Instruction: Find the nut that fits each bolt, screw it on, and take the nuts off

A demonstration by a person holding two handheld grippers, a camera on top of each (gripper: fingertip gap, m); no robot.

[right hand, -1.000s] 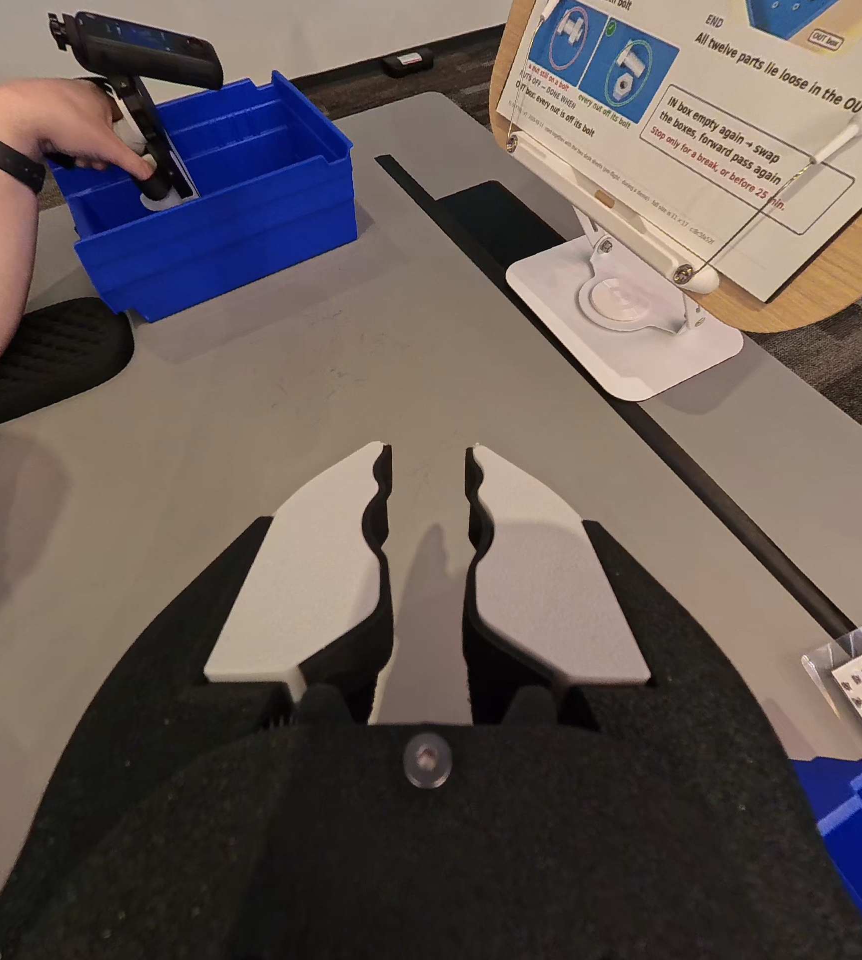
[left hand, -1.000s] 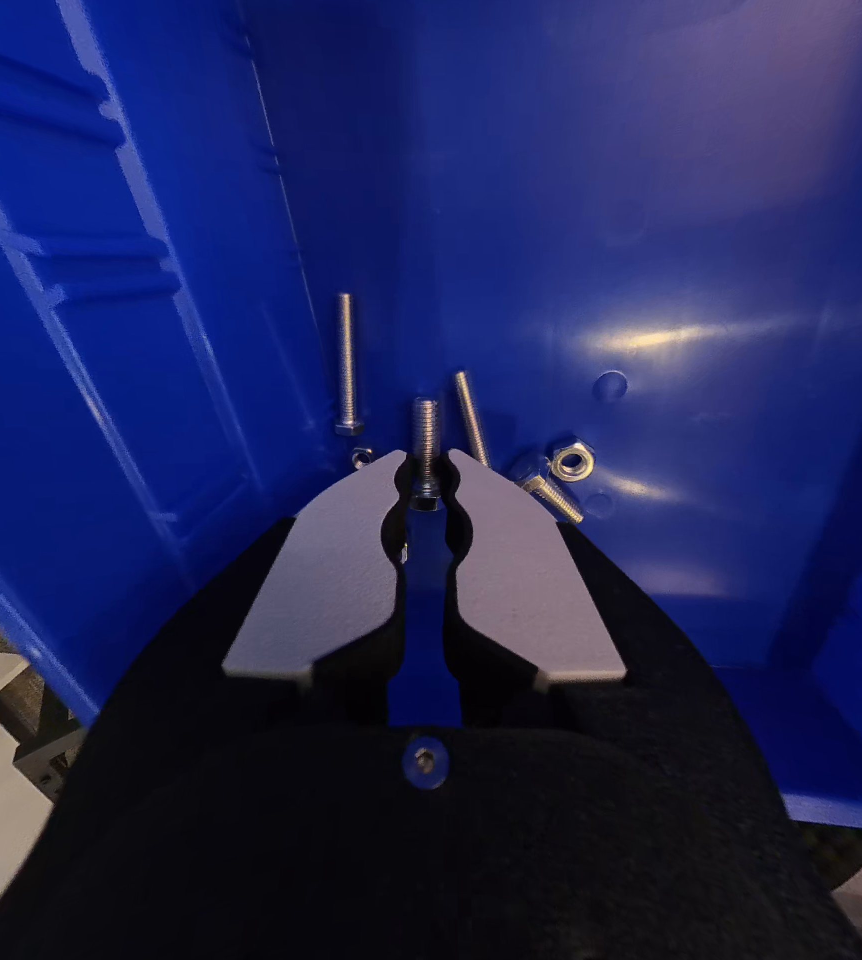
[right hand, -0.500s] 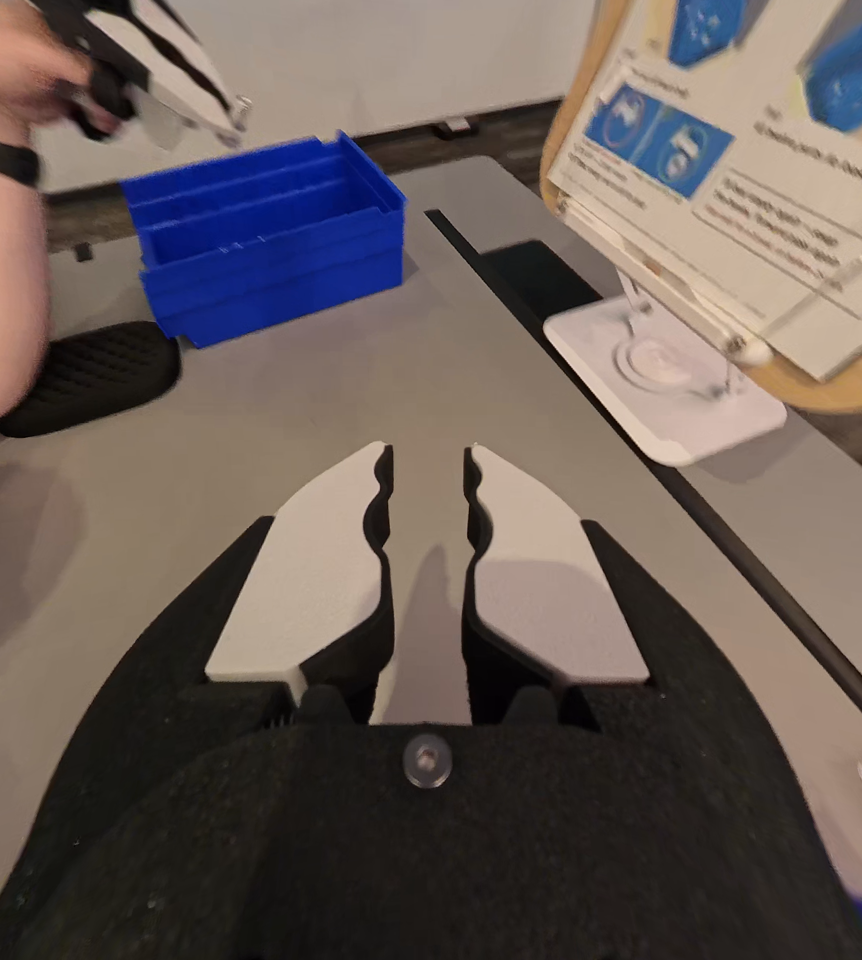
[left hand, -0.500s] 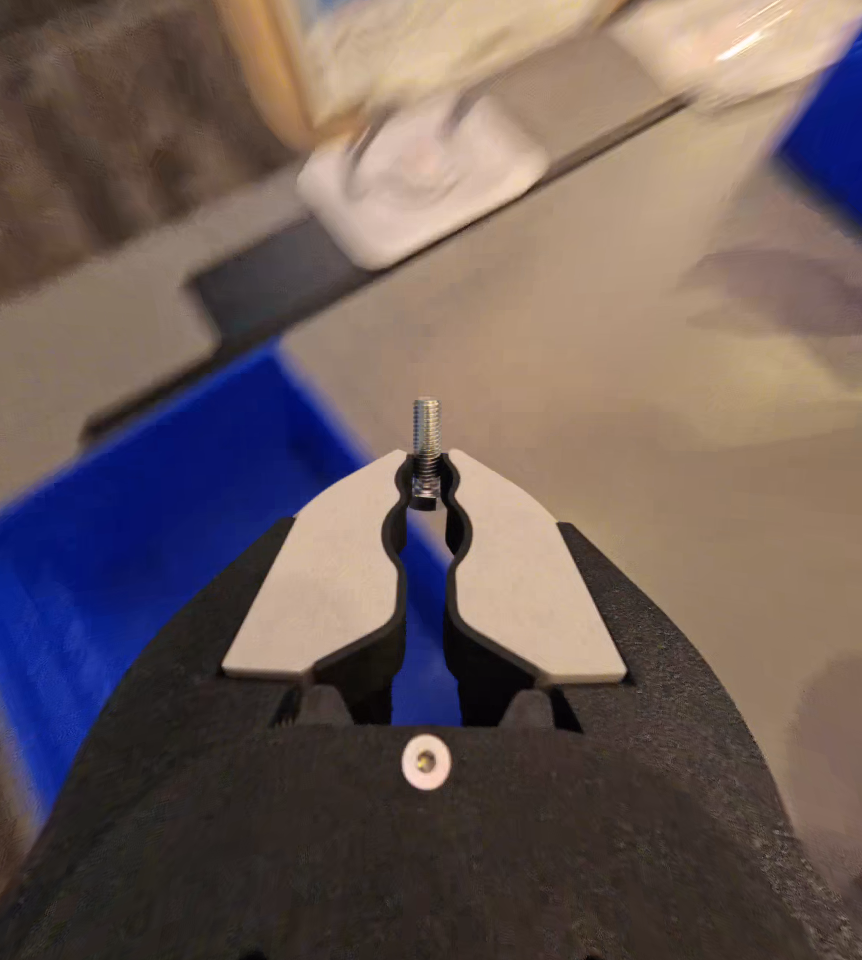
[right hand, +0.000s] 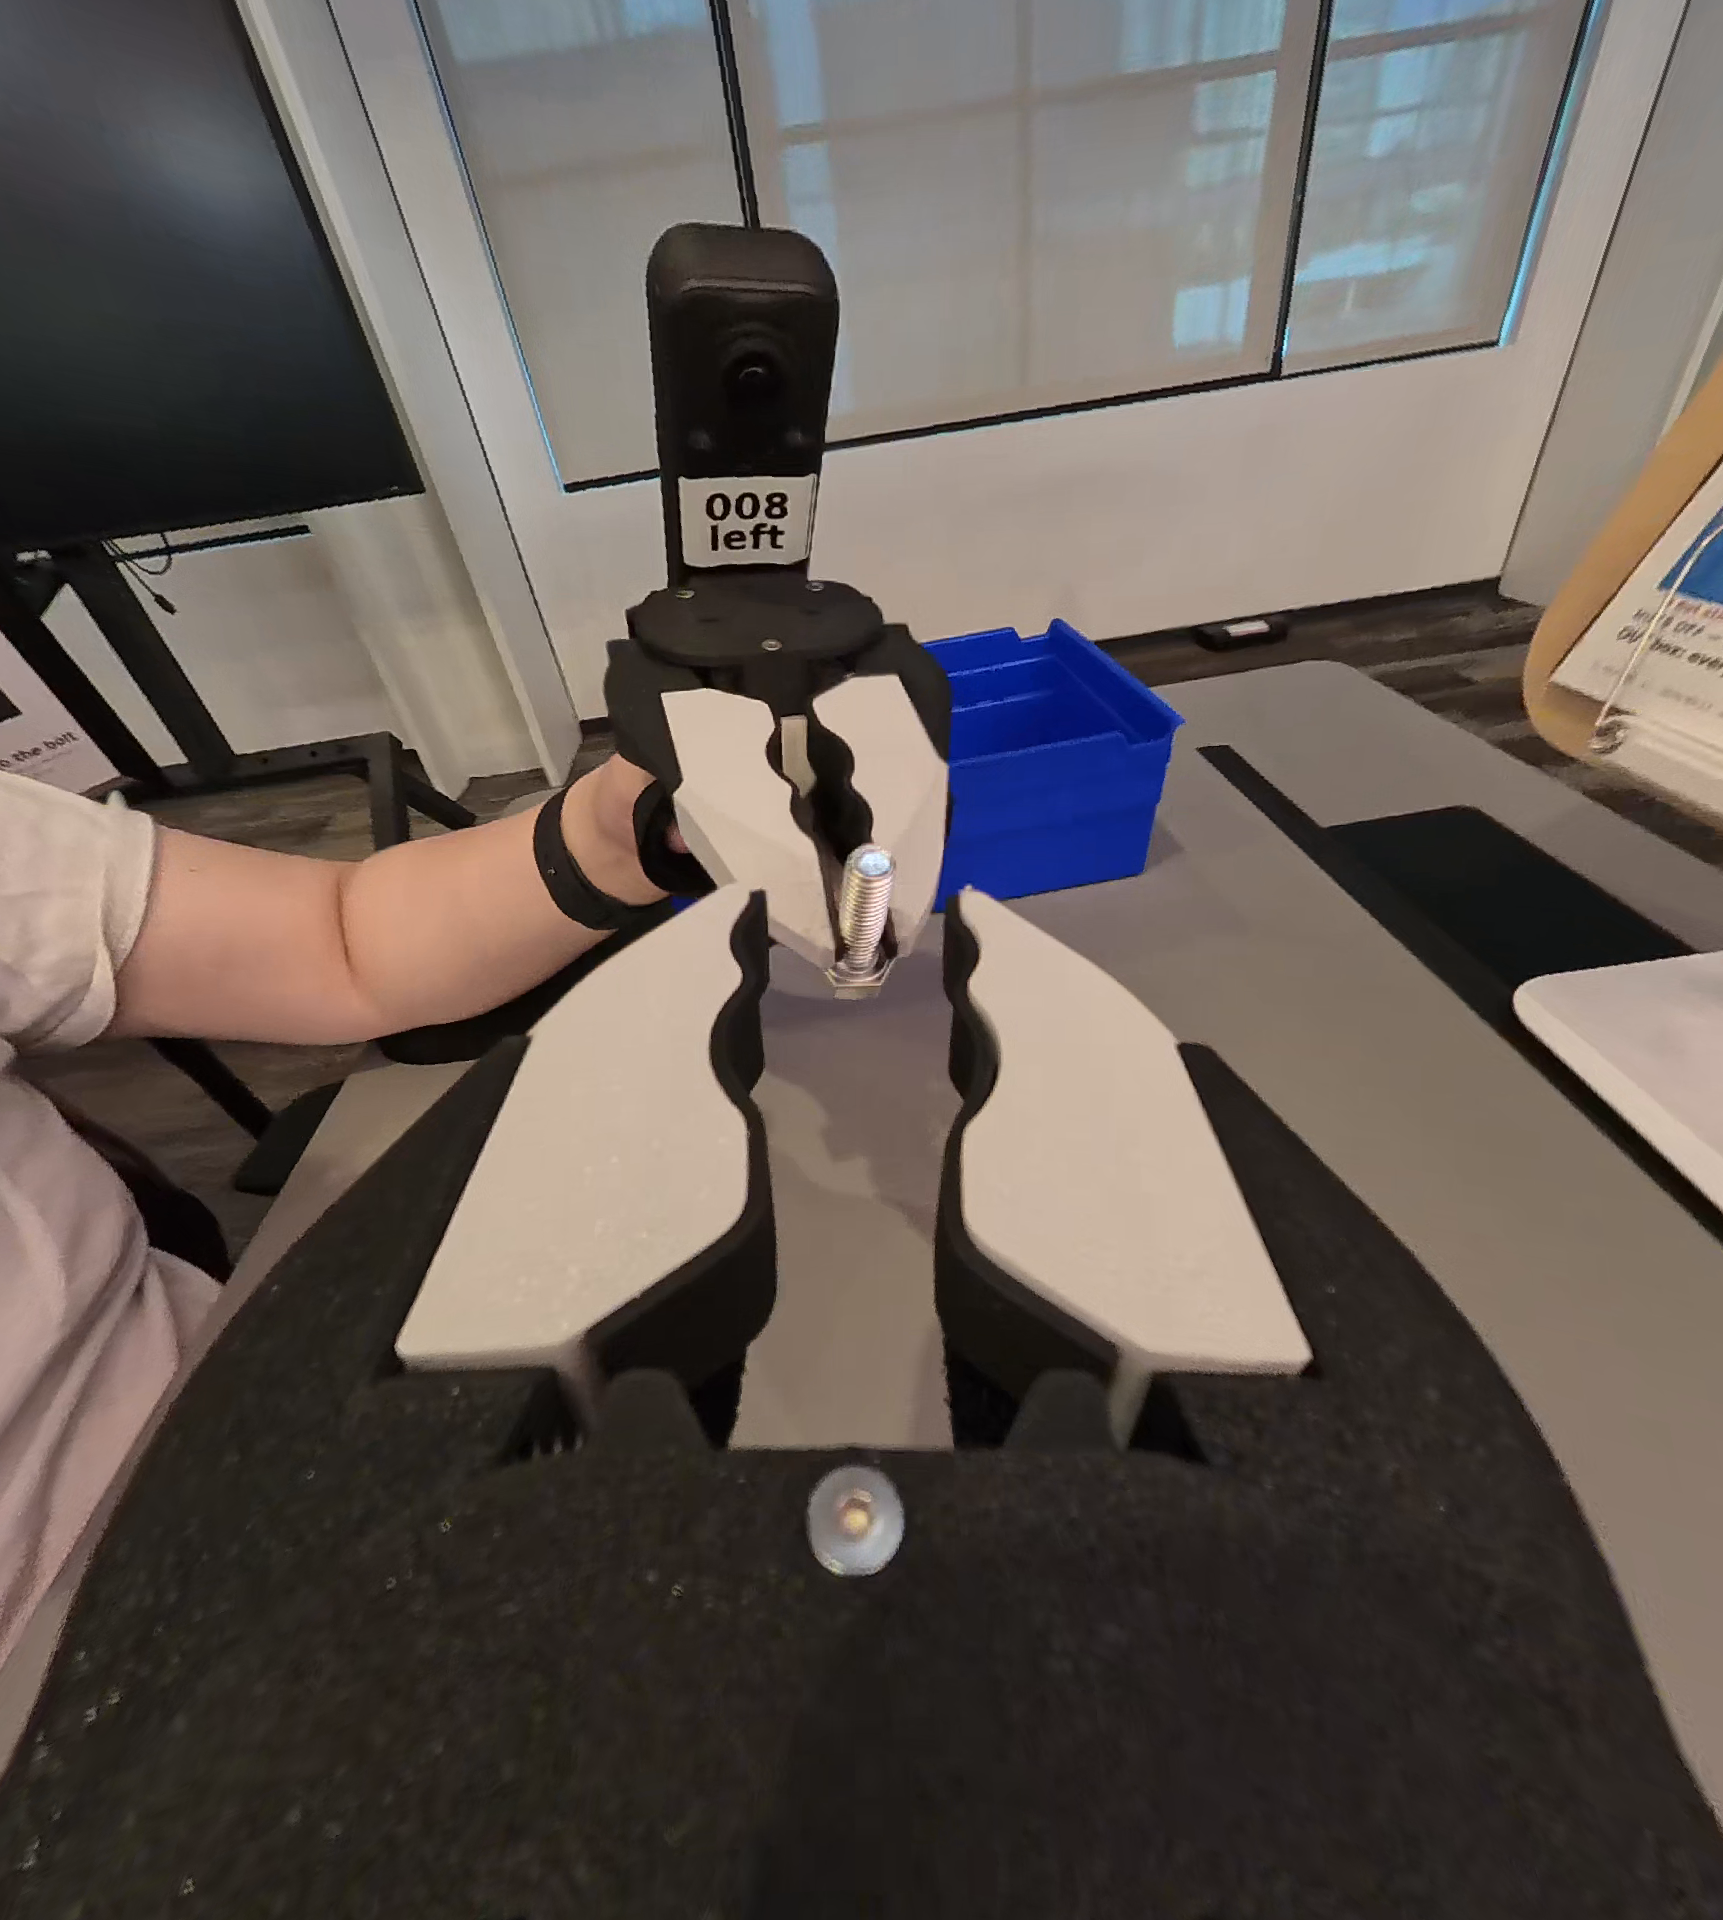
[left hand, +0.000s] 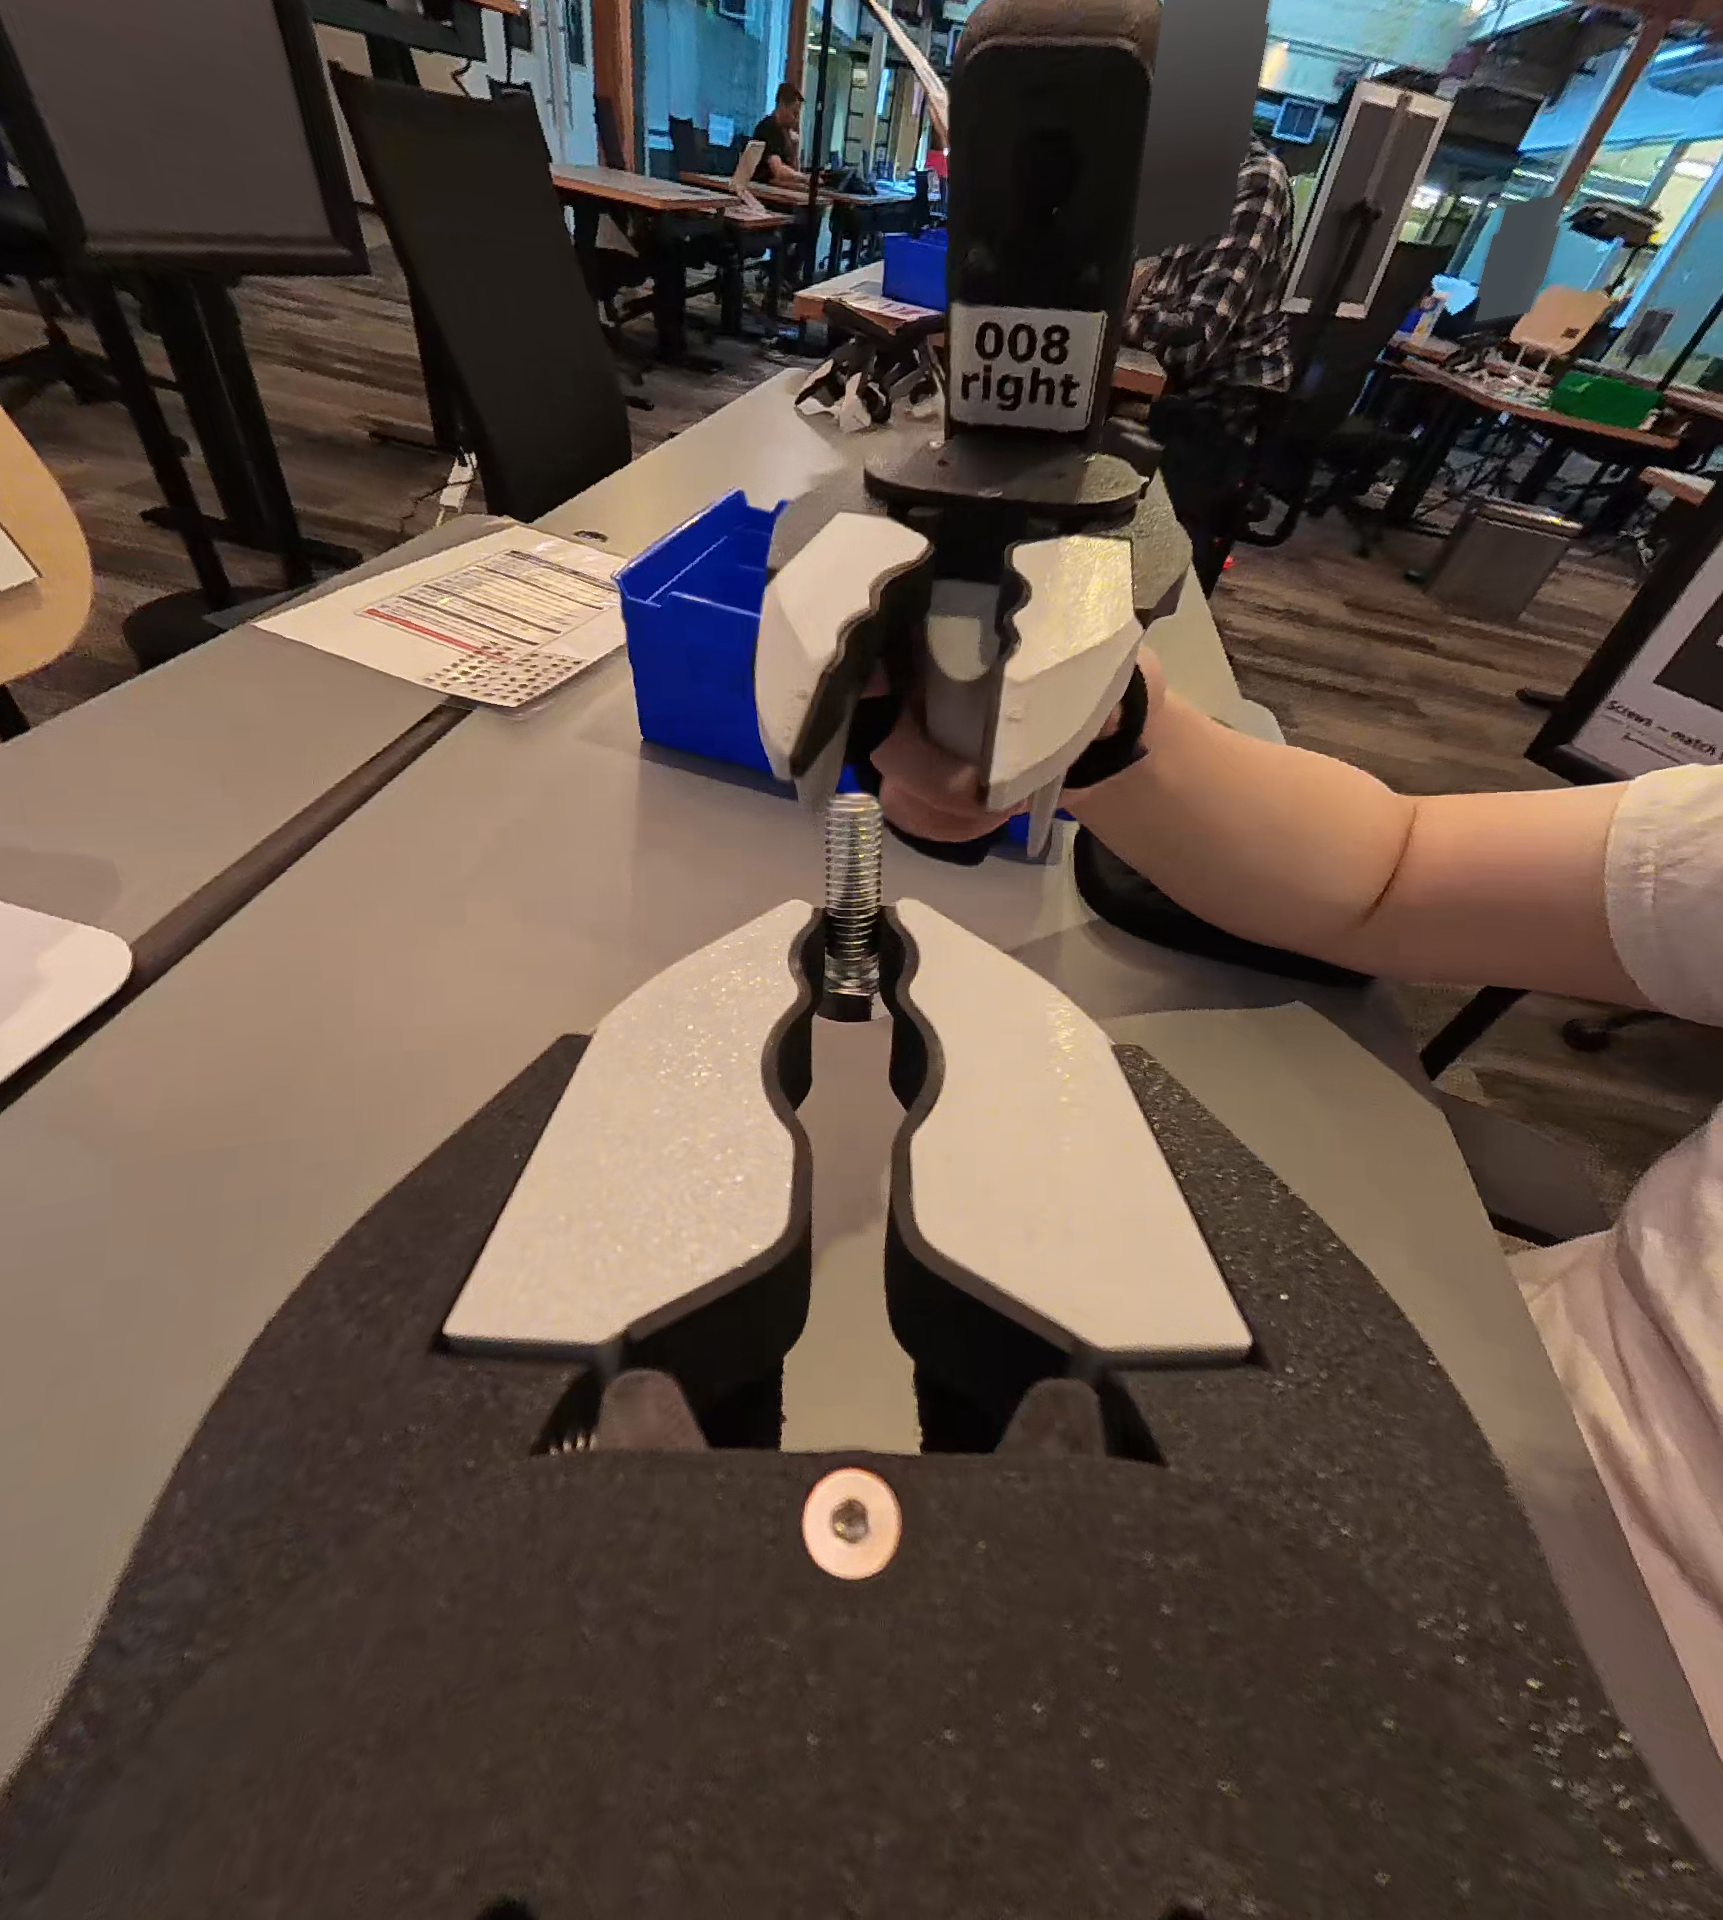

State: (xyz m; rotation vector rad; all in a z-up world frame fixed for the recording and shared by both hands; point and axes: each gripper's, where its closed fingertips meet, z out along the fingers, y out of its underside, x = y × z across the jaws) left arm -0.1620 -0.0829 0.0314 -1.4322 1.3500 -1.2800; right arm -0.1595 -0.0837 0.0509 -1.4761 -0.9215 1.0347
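Bolt point(left hand: 849, 914) – head sunk between the left gripper point(left hand: 852, 925) fingertips in the left wrist view; only the threaded shank shows.

Blue bin point(left hand: 696, 649) behind the right gripper point(left hand: 914, 717) – largely covered by its fingers; contents not visible.

Second blue bin point(right hand: 1044, 758) in the right wrist view – near corner hidden behind the left gripper, inside too shallowly seen to tell.

Instruction board point(right hand: 1709, 634) – cut by the right edge, slightly blurred.

Printed sheet point(left hand: 483, 623) on the table point(left hand: 317, 997) – print too small to make out.
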